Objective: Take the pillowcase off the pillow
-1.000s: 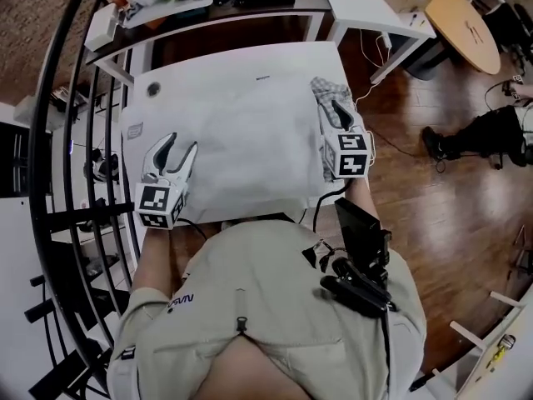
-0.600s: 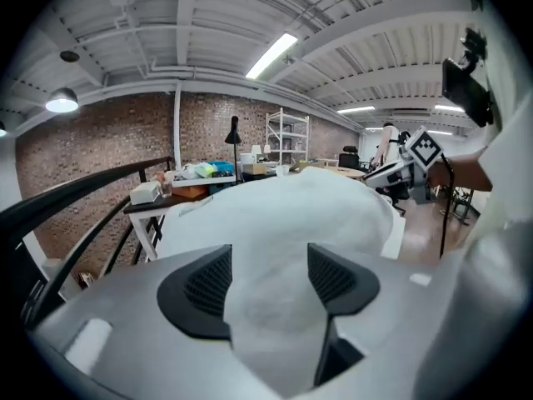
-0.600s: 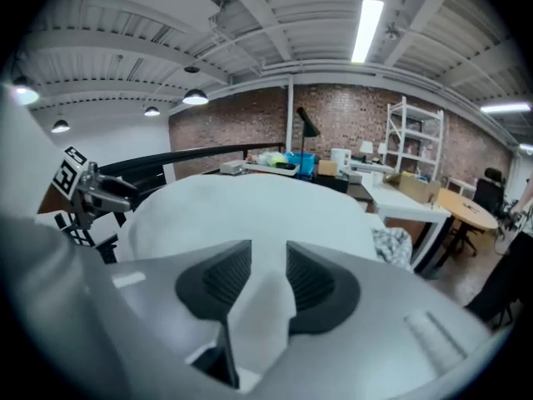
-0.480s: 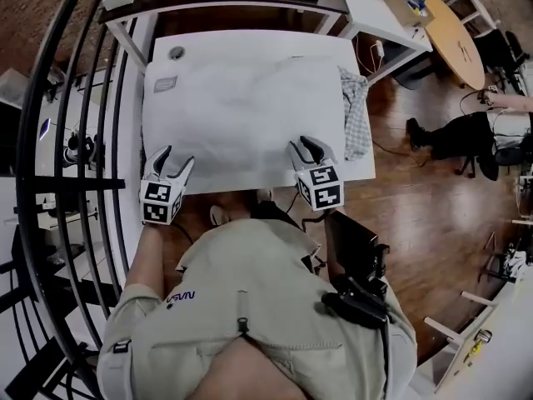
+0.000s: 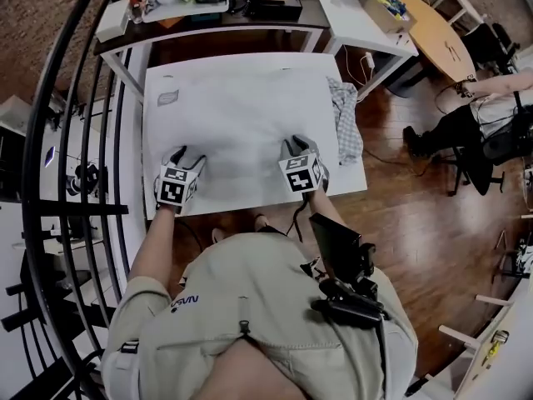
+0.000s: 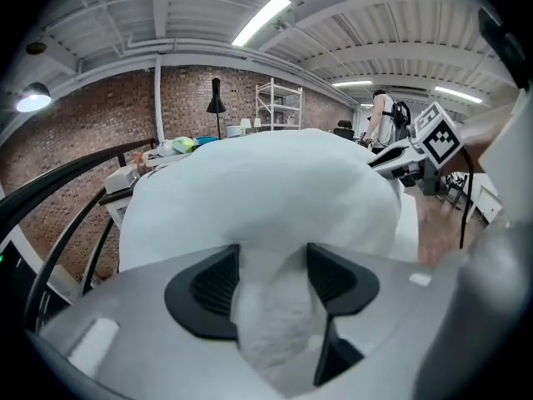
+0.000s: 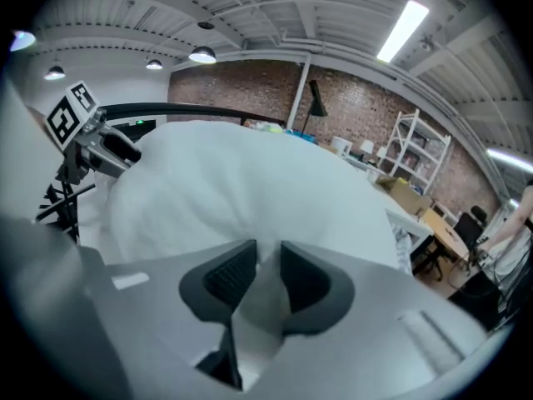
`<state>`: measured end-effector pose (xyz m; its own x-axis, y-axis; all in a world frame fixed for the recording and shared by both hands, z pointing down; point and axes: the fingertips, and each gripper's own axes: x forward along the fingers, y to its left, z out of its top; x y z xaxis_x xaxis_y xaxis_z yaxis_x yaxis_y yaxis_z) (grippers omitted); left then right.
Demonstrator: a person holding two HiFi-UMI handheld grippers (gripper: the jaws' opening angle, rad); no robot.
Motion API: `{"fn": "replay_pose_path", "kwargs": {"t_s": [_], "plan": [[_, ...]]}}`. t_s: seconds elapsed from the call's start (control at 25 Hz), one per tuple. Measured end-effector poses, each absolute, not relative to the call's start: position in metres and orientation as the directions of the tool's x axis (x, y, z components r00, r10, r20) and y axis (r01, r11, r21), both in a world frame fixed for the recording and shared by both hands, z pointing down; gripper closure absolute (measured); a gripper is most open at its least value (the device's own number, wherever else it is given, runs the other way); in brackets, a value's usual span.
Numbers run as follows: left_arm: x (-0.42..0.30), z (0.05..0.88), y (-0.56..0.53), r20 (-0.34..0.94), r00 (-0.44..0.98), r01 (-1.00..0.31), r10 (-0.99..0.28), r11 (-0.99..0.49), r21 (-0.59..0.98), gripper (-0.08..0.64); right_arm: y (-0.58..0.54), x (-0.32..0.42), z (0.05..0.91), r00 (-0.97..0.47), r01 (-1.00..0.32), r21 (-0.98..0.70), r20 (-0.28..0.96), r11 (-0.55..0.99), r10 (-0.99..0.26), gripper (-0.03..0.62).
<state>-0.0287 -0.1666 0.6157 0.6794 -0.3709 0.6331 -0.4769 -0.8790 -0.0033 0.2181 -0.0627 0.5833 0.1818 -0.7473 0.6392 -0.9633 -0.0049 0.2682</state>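
**Fig. Pillow on desk, both grippers at its near edge.**

The pillow (image 5: 246,119), white, lies flat on the white desk (image 5: 354,177). Its long axis runs L–R across the head view, approx. parallel to the desk's near edge, w/ one long side toward the person (image 5: 266,307). Which end is the open one: cannot tell. A checked cloth (image 5: 344,122) lies at the desk's R edge, just beside the pillow.

Head view only: overall layout, both grippers side by side on the pillow's near long edge, and the black railing (image 5: 50,140) at L.

Gripper views only: jaw detail, plus the brick wall (image 7: 358,98) and ceiling strip lights (image 6: 260,19).
- The left gripper (image 6: 272,261) is released. Its jaws have just been opening and stand wide, w/ a bulge of pillowcase (image 6: 275,332) filling the gap, but no pinch is seen.
- The right gripper (image 7: 268,261) is clenched on a thin fold of pillowcase. Its jaws have just been closing, and the pads are nearly together w/ fabric btw. them.
- The left gripper view also catches the other gripper's marker cube (image 6: 439,136) at frame R.

Writing: the cubes carry black-and-white square patterns, no letters. There is short dark print on the shirt (image 5: 185,302), seen upside down and too small to read. A small grey label (image 5: 167,98) near the pillow's far L corner is illegible.
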Motion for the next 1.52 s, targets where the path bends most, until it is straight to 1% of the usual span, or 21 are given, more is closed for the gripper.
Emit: {"fn": "replay_pose_path", "kwargs": {"t_s": [0.16, 0.32, 0.44, 0.52, 0.56, 0.64, 0.68, 0.84, 0.92, 0.96, 1.0, 1.12, 1.24, 1.4, 1.52], "plan": [[0.004, 0.622, -0.173, 0.649, 0.666, -0.488, -0.367, -0.873, 0.007, 0.296, -0.079, 0.255, 0.59, 0.184, -0.963, 0.27, 0.642, -0.006, -0.744, 0.497], [0.0, 0.626, -0.174, 0.667, 0.626, -0.529, -0.404, -0.848, -0.017, 0.298, -0.082, 0.249, 0.592, 0.119, -0.972, 0.231, 0.629, 0.038, -0.769, 0.497], [-0.009, 0.621, -0.168, 0.661, 0.607, -0.553, -0.441, -0.832, -0.047, 0.311, -0.076, 0.242, 0.593, 0.093, -0.978, 0.206, 0.595, 0.039, -0.799, 0.499], [-0.014, 0.608, -0.161, 0.63, 0.607, -0.579, -0.485, -0.813, -0.068, 0.36, -0.073, 0.24, 0.59, 0.079, -0.982, 0.184, 0.569, 0.034, -0.819, 0.499], [-0.014, 0.598, -0.158, 0.603, 0.608, -0.598, -0.517, -0.797, -0.08, 0.401, -0.071, 0.24, 0.586, 0.073, -0.985, 0.172, 0.557, 0.028, -0.828, 0.499], [-0.013, 0.574, -0.151, 0.533, 0.607, -0.649, -0.589, -0.755, -0.097, 0.513, -0.07, 0.244, 0.573, 0.07, -0.988, 0.154, 0.529, 0.015, -0.846, 0.503], [-0.01, 0.56, -0.147, 0.495, 0.608, -0.671, -0.621, -0.735, -0.098, 0.555, -0.069, 0.245, 0.567, 0.071, -0.99, 0.143, 0.512, 0.004, -0.856, 0.51], [-0.001, 0.498, -0.129, 0.339, 0.637, -0.709, -0.692, -0.699, -0.094, 0.555, -0.067, 0.245, 0.538, 0.102, -0.993, 0.094, 0.425, -0.068, -0.9, 0.556], [-0.004, 0.471, -0.118, 0.266, 0.641, -0.728, -0.72, -0.68, -0.086, 0.555, -0.06, 0.242, 0.52, 0.134, -0.99, 0.096, 0.378, -0.106, -0.916, 0.569], [-0.008, 0.461, -0.111, 0.237, 0.636, -0.74, -0.734, -0.667, -0.082, 0.555, -0.055, 0.24, 0.509, 0.15, -0.987, 0.104, 0.35, -0.121, -0.925, 0.588], [-0.012, 0.455, -0.104, 0.215, 0.628, -0.752, -0.748, -0.654, -0.078, 0.555, -0.05, 0.236, 0.497, 0.163, -0.984, 0.115, 0.32, -0.133, -0.933, 0.588], [-0.025, 0.447, -0.078, 0.175, 0.62, -0.768, -0.765, -0.637, -0.061, 0.555, -0.029, 0.217, 0.463, 0.181, -0.978, 0.14, 0.232, -0.151, -0.956, 0.588], [-0.045, 0.441, -0.05, 0.148, 0.645, -0.752, -0.75, -0.657, -0.053, 0.555, -0.008, 0.189, 0.438, 0.201, -0.975, 0.131, 0.168, -0.181, -0.965, 0.588], [-0.068, 0.448, -0.008, 0.139, 0.695, -0.706, -0.705, -0.706, -0.054, 0.555, 0.034, 0.156, 0.422, 0.244, -0.965, 0.13, 0.127, -0.228, -0.961, 0.588], [-0.085, 0.464, 0.022, 0.156, 0.732, -0.668, -0.663, -0.744, -0.027, 0.555, 0.065, 0.131, 0.425, 0.261, -0.962, 0.114, 0.131, -0.247, -0.957, 0.588]]}}
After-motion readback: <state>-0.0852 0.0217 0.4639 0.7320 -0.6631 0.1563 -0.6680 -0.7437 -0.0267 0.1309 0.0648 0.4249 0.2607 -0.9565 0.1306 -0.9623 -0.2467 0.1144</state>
